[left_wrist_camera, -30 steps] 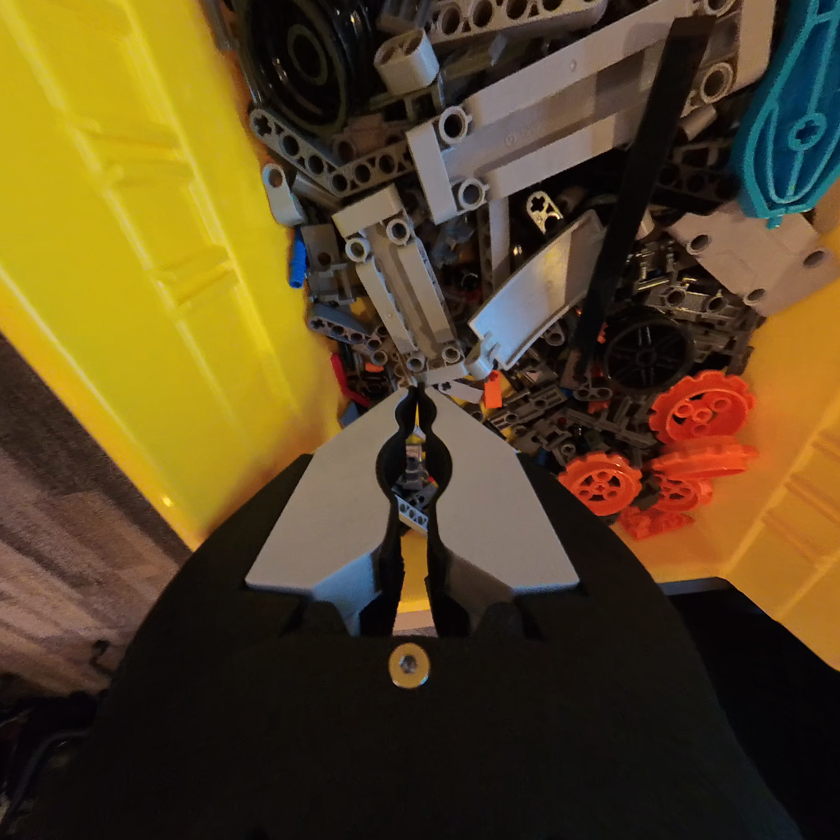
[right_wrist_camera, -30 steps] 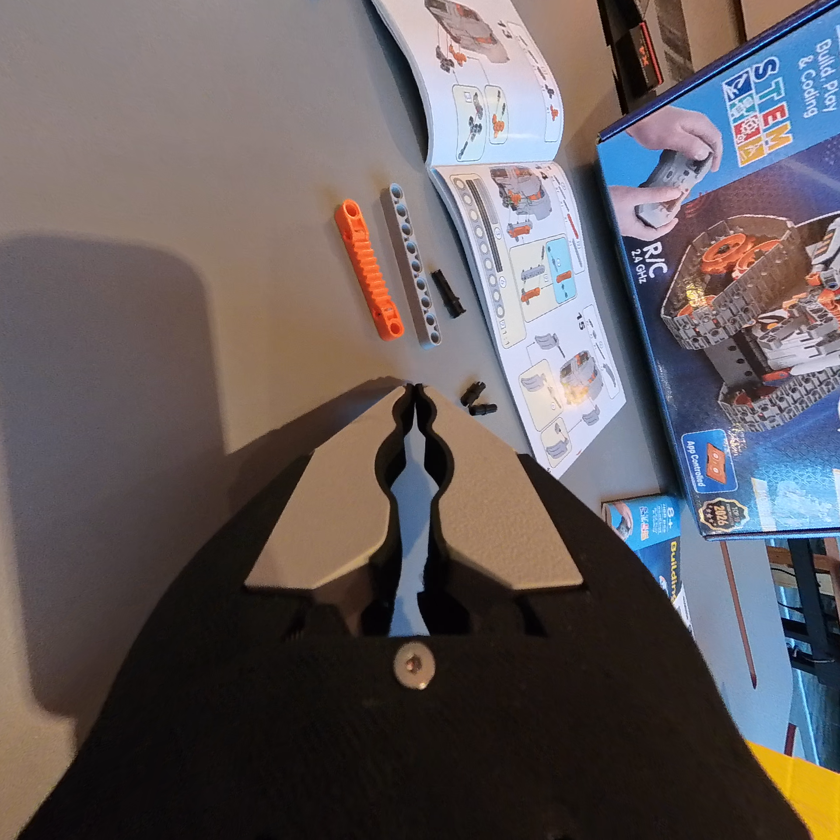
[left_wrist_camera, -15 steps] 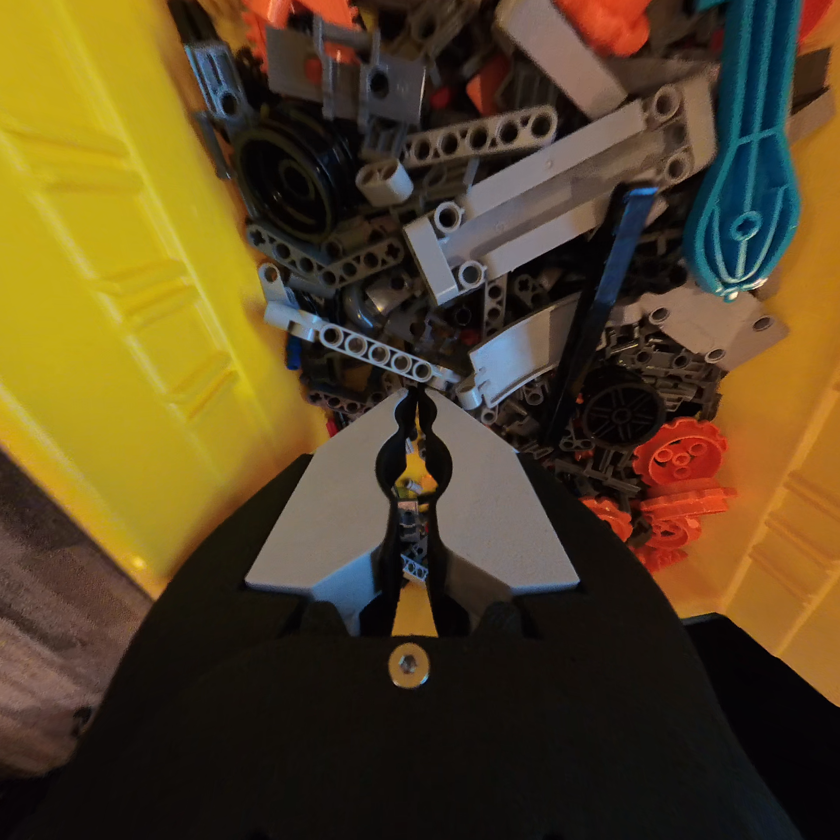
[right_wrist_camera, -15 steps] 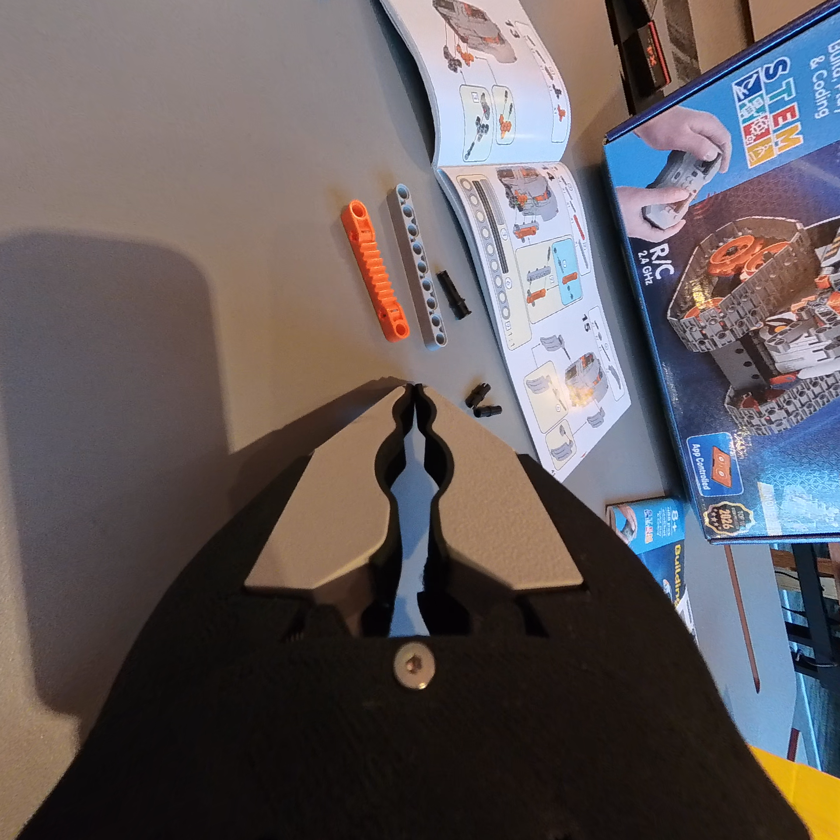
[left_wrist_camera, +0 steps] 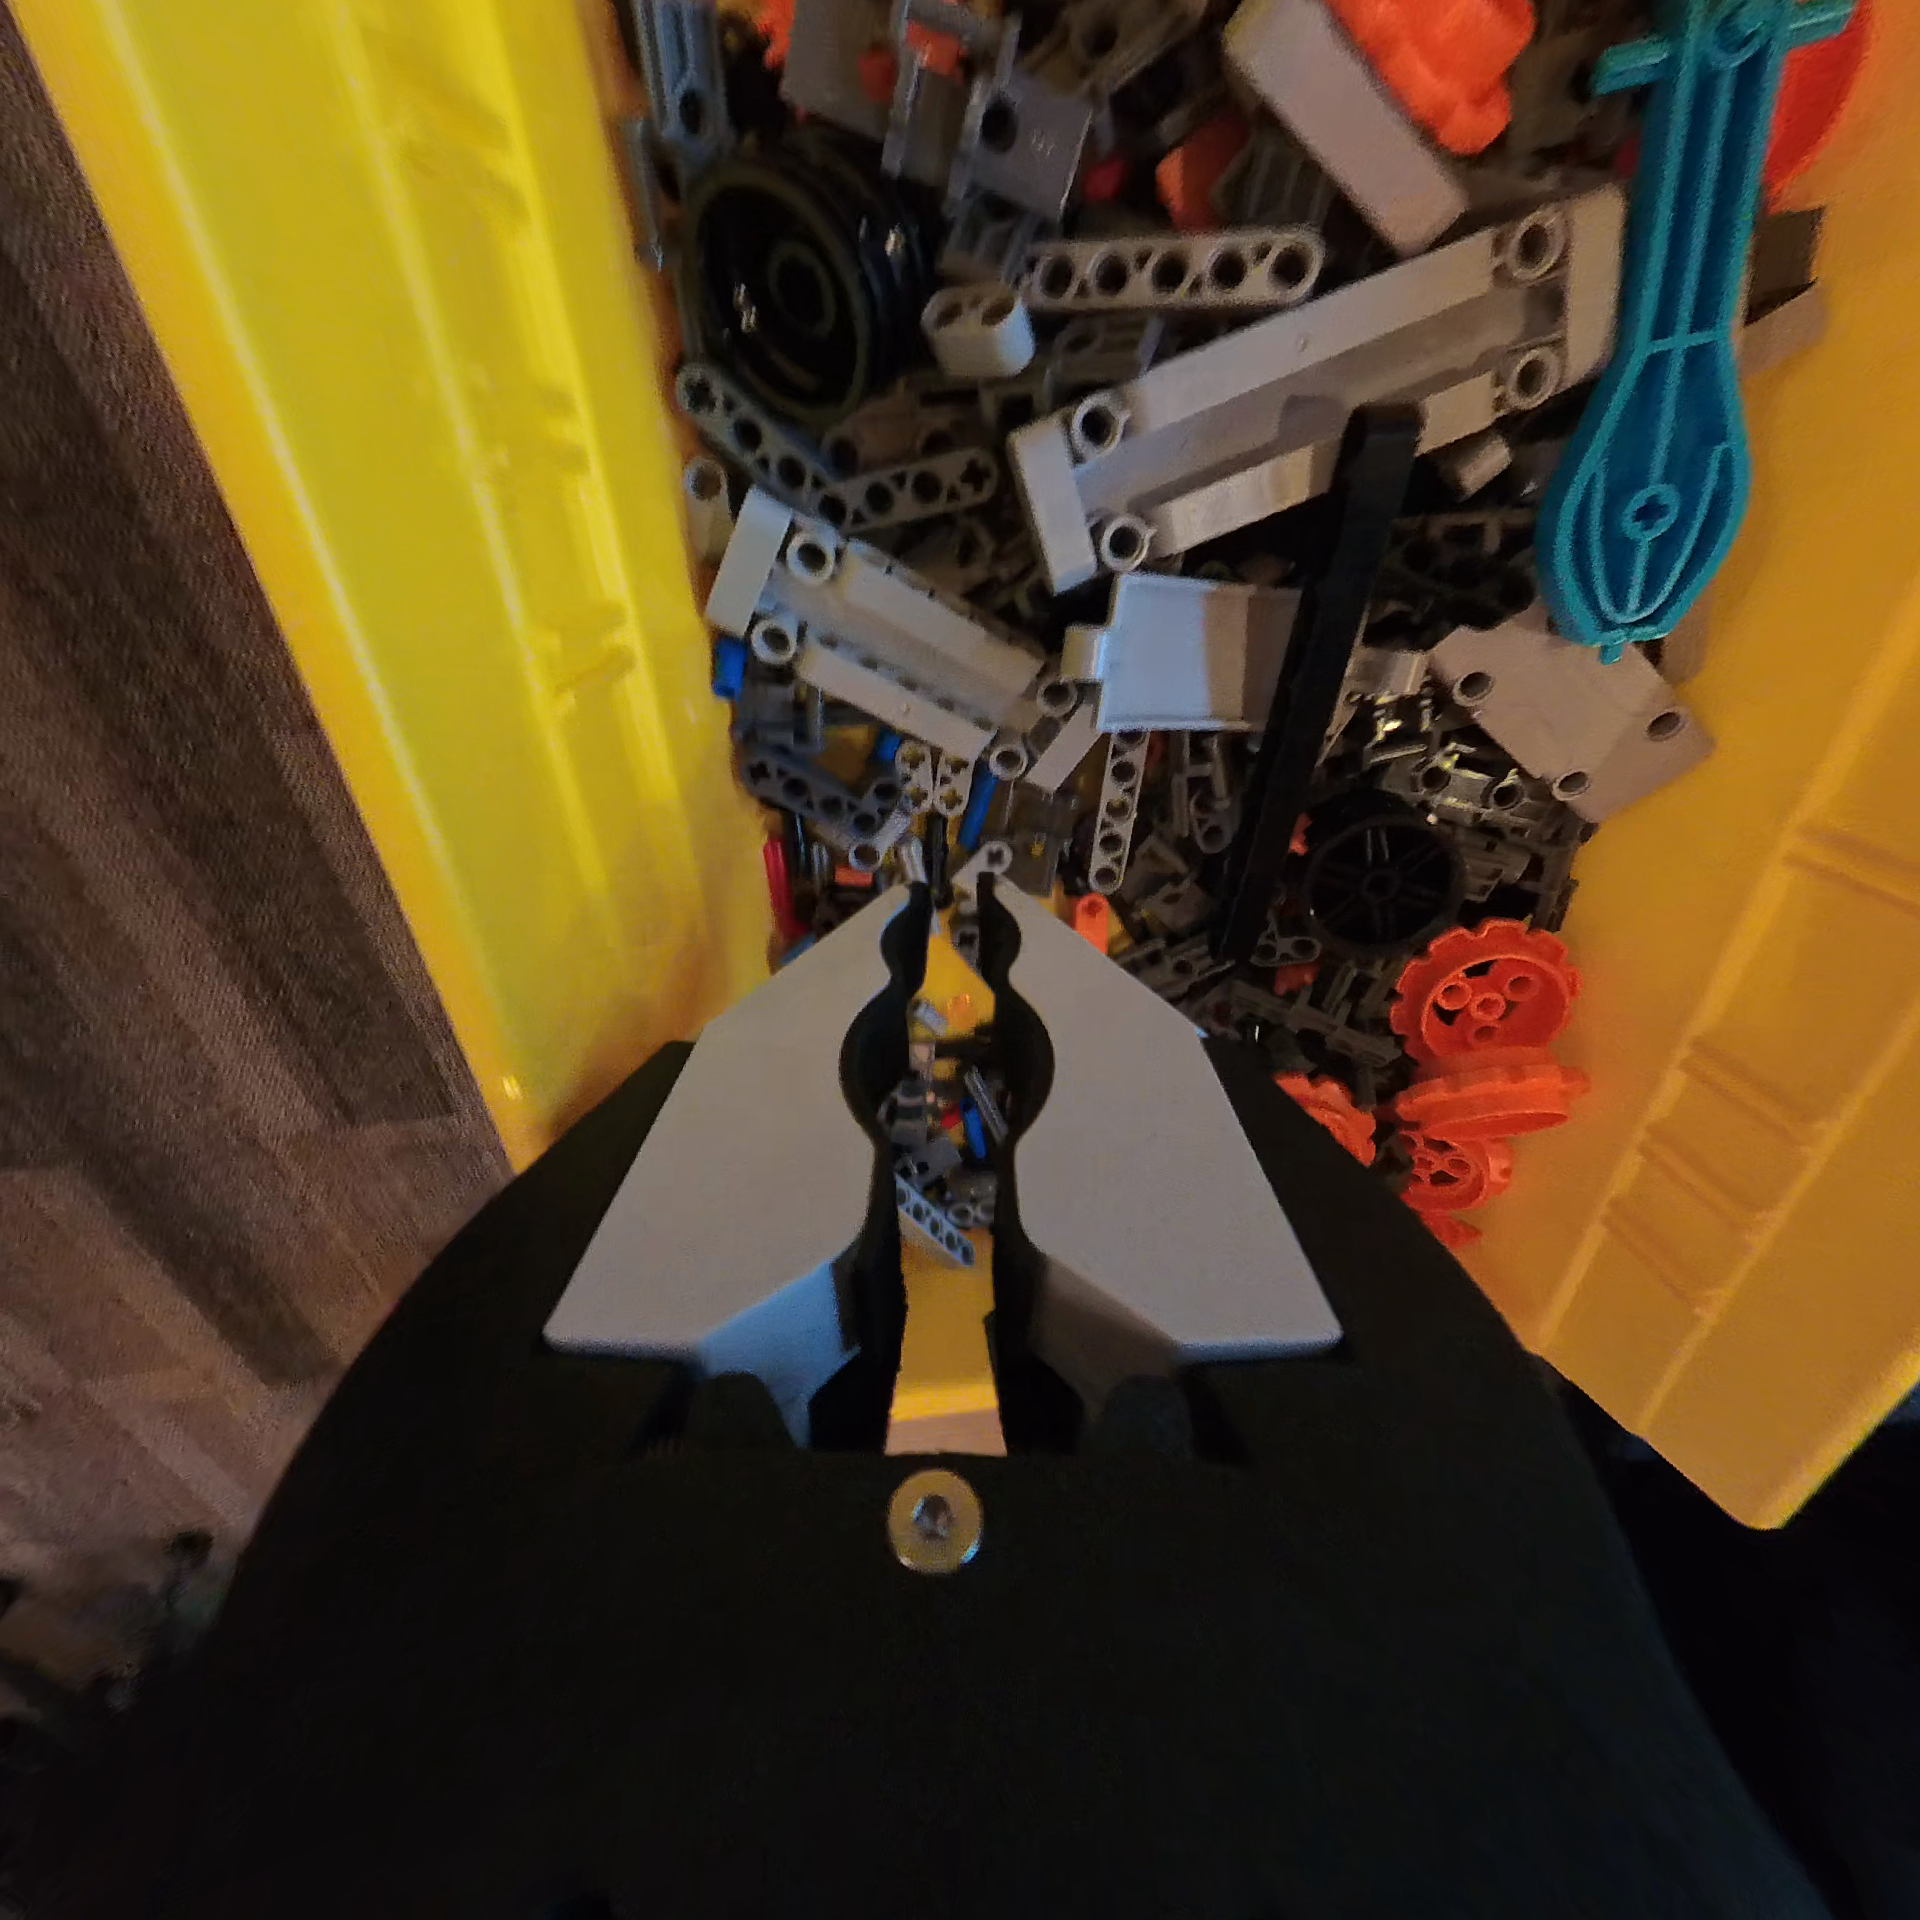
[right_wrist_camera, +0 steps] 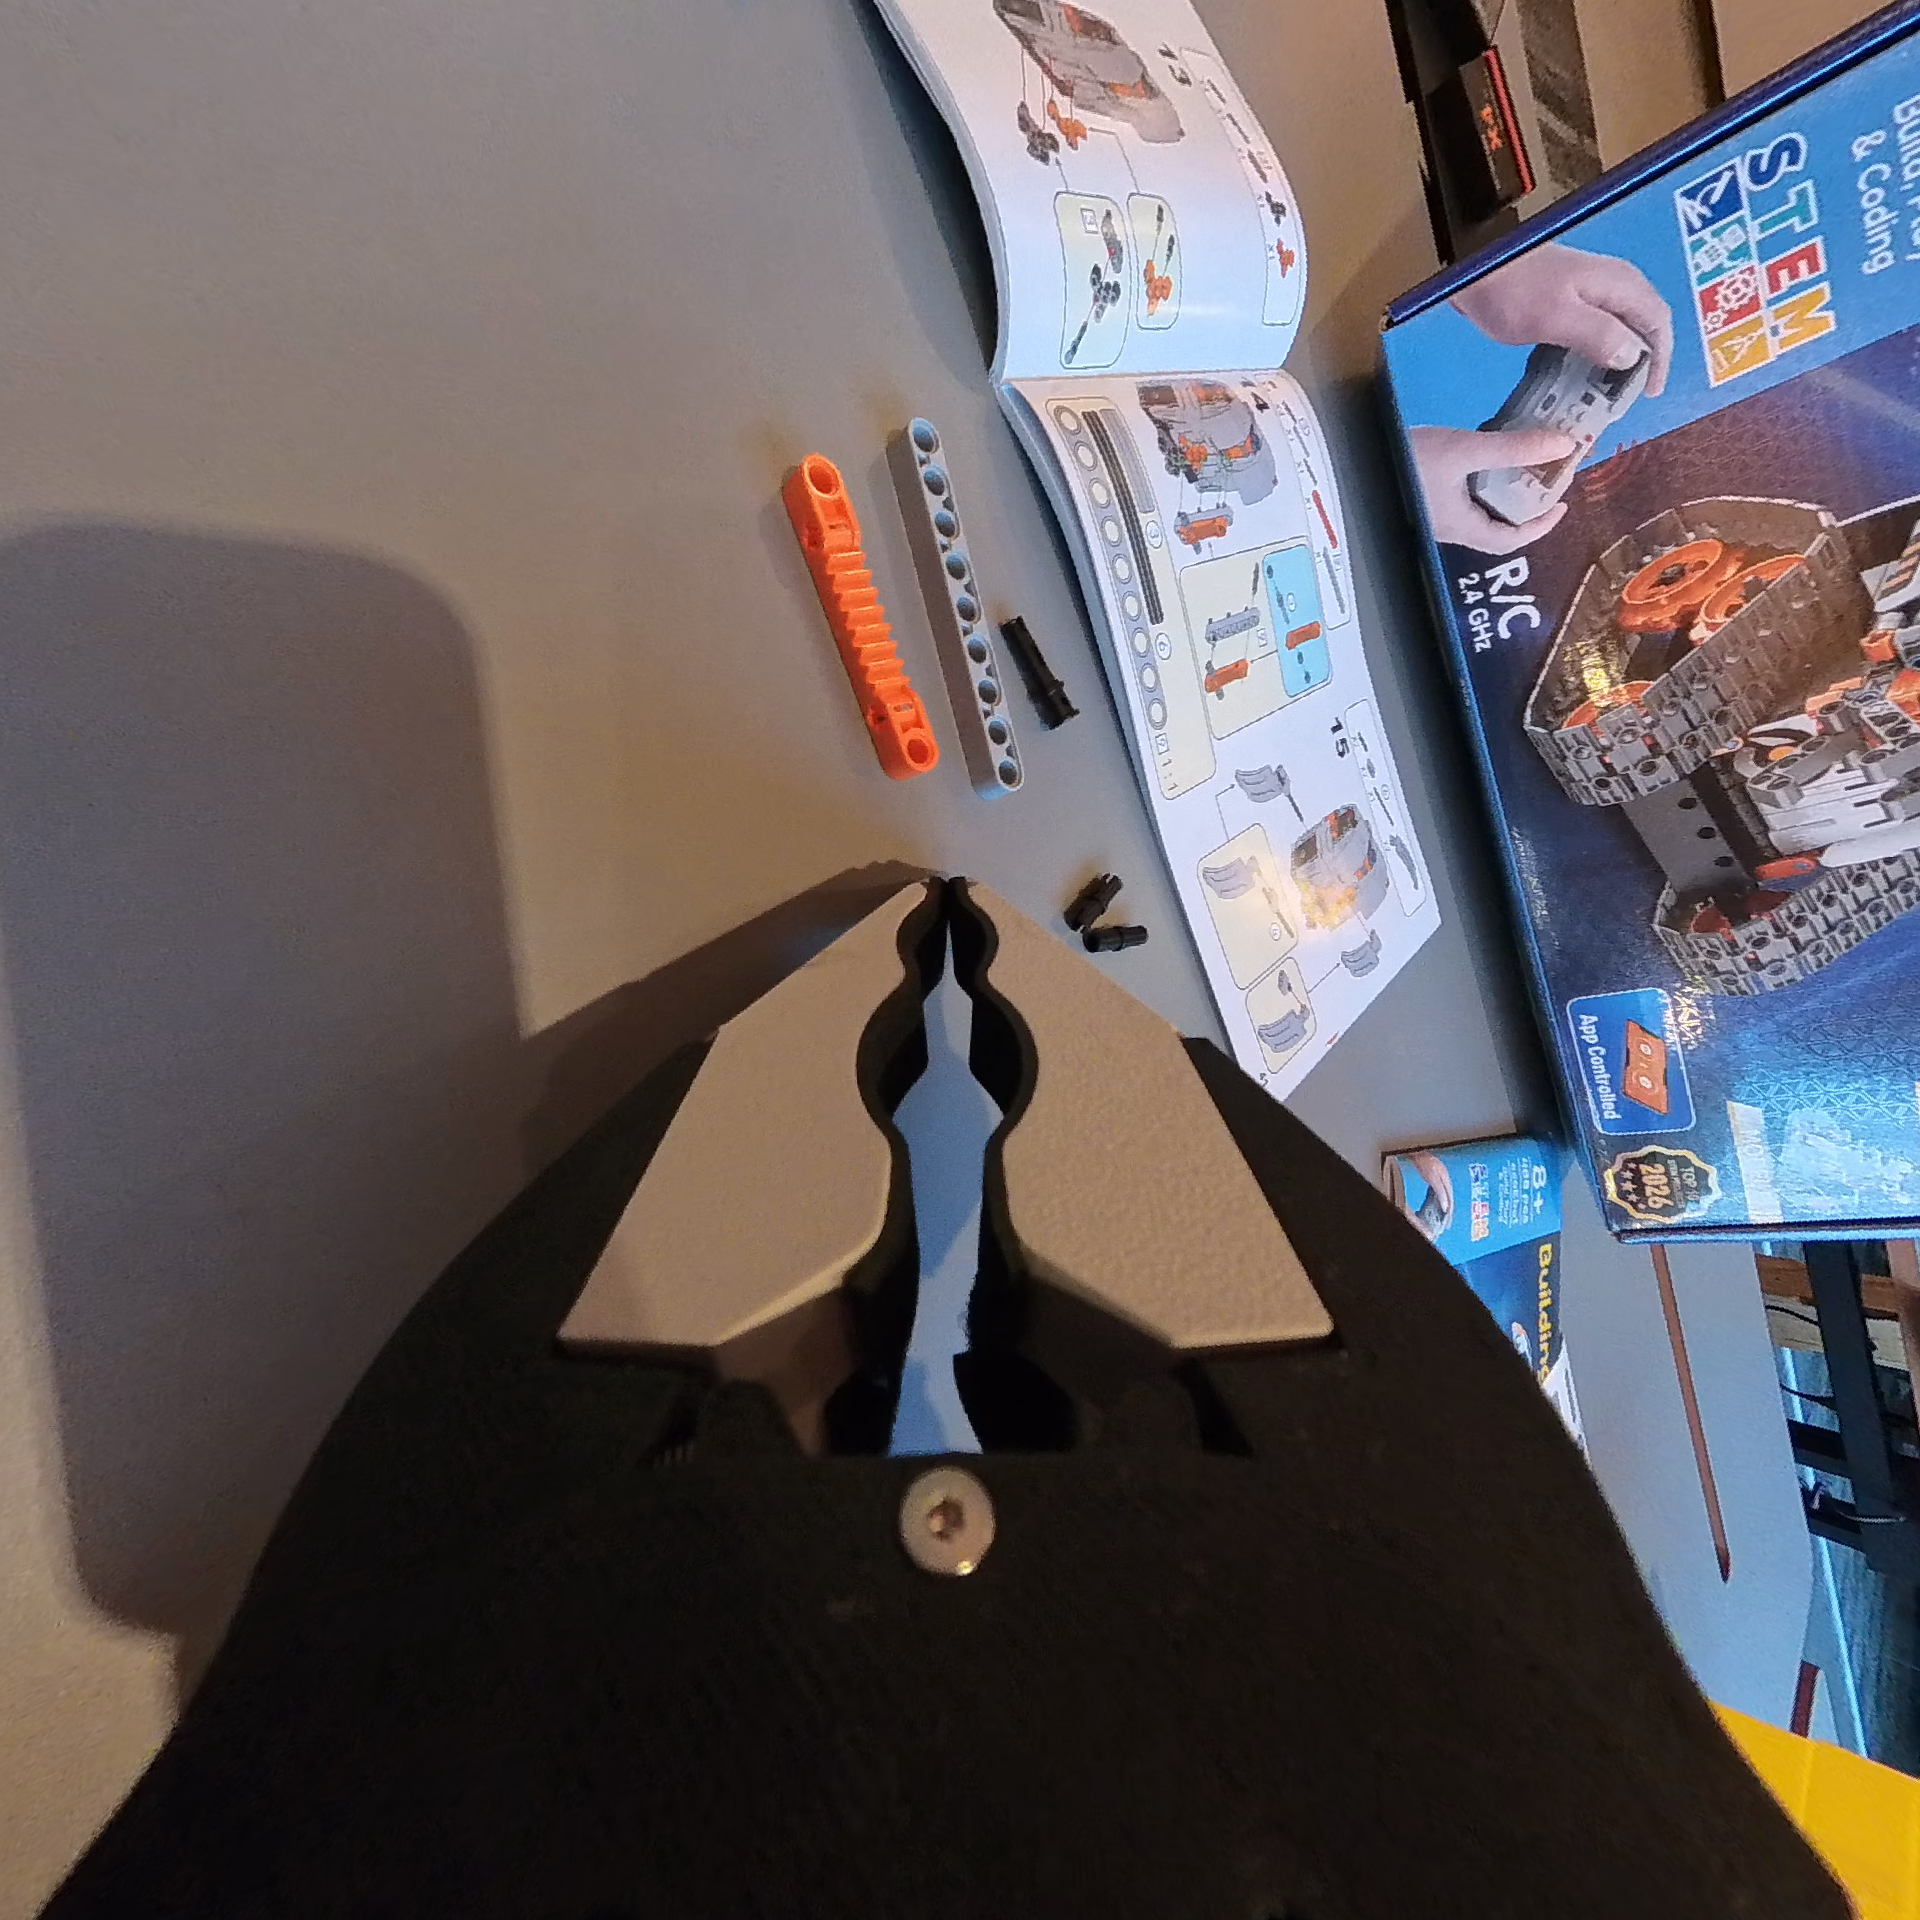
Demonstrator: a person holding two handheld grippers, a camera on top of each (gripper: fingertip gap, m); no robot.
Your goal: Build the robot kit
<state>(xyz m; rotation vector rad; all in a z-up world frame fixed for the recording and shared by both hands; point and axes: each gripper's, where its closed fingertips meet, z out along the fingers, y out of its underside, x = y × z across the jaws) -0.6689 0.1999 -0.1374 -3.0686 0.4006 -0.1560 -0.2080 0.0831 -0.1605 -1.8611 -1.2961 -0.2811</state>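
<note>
Yellow plastic bin (left_wrist_camera: 436, 520), heaped with loose grey, black and orange building-set pieces, directly beneath the left gripper (left_wrist_camera: 951, 896). Fingertips parted by a narrow slit only, nothing gripped, nose tipped down into the heap, probably to keep the small parts in sight between the fingers. Just past the tips at 12 o'clock, short grey holed links and blue pins; farther at 11, a long light-grey ribbed panel (left_wrist_camera: 883, 644); beyond that, a black ribbed wheel (left_wrist_camera: 800, 286) against the bin wall. At 2 o'clock, a teal plastic flat tool (left_wrist_camera: 1652, 416) lying on top; at 3, orange toothed gears (left_wrist_camera: 1481, 997) piled in the bin's corner. At 9, brown carpet (left_wrist_camera: 156, 831) outside the bin. Right gripper (right_wrist_camera: 948, 885) closed tip to tip, empty, held above a bare grey tabletop (right_wrist_camera: 416, 312). At 12 o'clock, an orange toothed rack (right_wrist_camera: 860, 618) and a grey holed beam (right_wrist_camera: 961, 608) laid parallel, a black pin (right_wrist_camera: 1037, 673) just beside the beam; at 3, two short black pins (right_wrist_camera: 1103, 914). All close by the open white instruction booklet (right_wrist_camera: 1195, 623), seemingly set out in order rather than spilled. Farther at 2, a large blue printed box (right_wrist_camera: 1714, 727).
</note>
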